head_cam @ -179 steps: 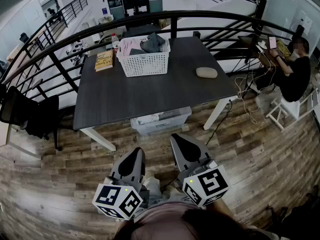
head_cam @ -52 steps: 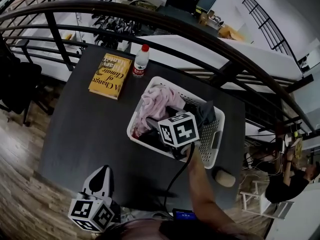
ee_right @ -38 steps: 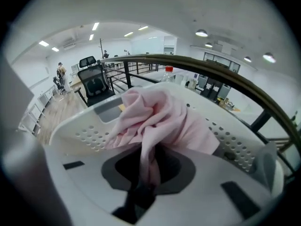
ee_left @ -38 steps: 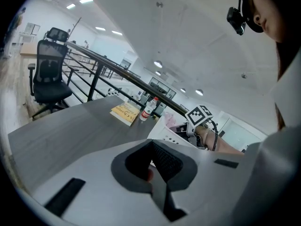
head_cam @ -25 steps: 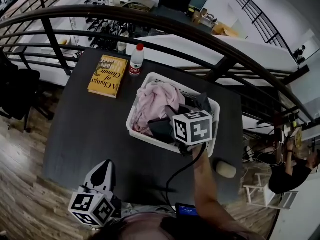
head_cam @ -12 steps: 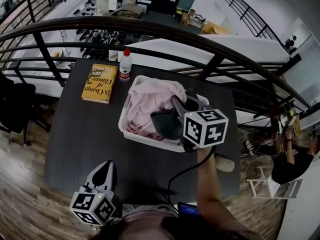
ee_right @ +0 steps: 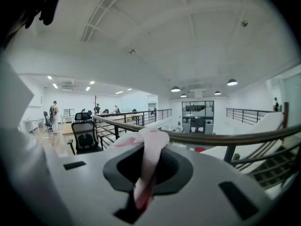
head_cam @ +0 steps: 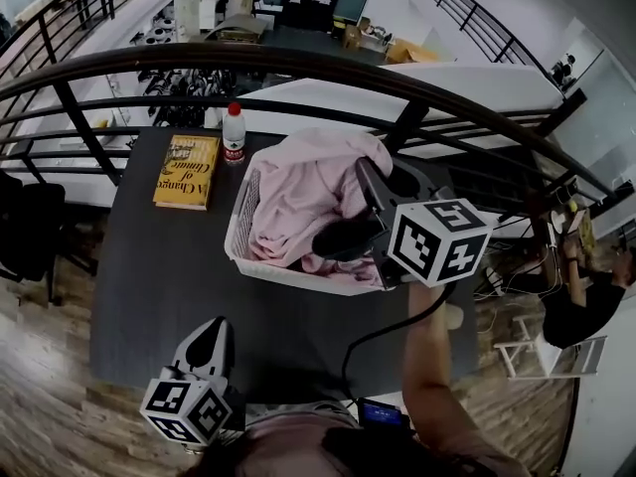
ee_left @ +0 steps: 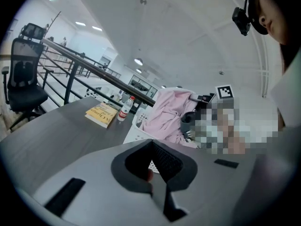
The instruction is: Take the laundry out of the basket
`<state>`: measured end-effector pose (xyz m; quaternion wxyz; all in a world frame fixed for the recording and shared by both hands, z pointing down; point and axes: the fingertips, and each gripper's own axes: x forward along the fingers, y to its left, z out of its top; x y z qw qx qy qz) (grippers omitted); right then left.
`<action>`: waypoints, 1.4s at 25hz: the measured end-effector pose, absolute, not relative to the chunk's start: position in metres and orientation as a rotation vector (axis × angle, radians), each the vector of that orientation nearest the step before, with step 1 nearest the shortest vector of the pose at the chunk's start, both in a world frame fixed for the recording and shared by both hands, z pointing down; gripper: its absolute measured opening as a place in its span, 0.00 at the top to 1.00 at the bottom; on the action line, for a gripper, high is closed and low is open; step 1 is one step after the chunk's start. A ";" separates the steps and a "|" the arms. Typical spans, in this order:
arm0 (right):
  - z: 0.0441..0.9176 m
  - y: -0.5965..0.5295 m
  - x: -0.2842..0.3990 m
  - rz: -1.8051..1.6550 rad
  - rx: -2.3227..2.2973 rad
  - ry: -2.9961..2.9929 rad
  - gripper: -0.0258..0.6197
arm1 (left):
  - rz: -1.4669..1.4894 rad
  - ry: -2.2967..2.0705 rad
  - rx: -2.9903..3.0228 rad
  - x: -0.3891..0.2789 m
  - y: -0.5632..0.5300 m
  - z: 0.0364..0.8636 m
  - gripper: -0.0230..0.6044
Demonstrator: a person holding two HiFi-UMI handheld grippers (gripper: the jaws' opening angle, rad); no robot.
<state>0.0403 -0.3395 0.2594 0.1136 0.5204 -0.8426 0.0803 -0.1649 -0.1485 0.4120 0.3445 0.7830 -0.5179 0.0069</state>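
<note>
A white laundry basket [head_cam: 296, 277] stands on the dark table [head_cam: 159, 266]. My right gripper [head_cam: 366, 177] is raised above the basket's right side and shut on a pink garment [head_cam: 308, 182]. The garment hangs from the jaws in a big bunch, its lower part still in the basket. In the right gripper view the pink garment [ee_right: 149, 149] is pinched in the right gripper [ee_right: 142, 194]. My left gripper [head_cam: 206, 334] hovers at the table's near edge, shut and empty. The left gripper view shows the left gripper [ee_left: 153, 182], the basket [ee_left: 139, 132] and the lifted garment [ee_left: 169, 112].
A yellow book [head_cam: 186, 170] and a red-capped bottle [head_cam: 234, 133] lie left of the basket. A beige oval object [head_cam: 454, 316] sits near the table's right edge. A black railing [head_cam: 298, 63] curves behind the table. A person sits at the far right [head_cam: 571, 316].
My right gripper has risen, pulling the pink garment up out of the basket into a tall bunch. The left gripper has hardly shifted.
</note>
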 end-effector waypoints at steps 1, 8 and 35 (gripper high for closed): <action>0.249 -0.338 0.043 0.217 1.532 -2.480 0.90 | 0.019 -1.342 2.040 -0.163 -0.148 0.409 0.98; 0.163 -0.296 0.076 0.111 1.558 -2.532 0.90 | 0.013 -1.315 2.066 -0.128 -0.111 0.367 0.98; 0.130 -0.164 0.151 -0.075 2.000 -2.254 0.90 | 0.060 -1.076 2.253 -0.129 -0.042 0.394 0.98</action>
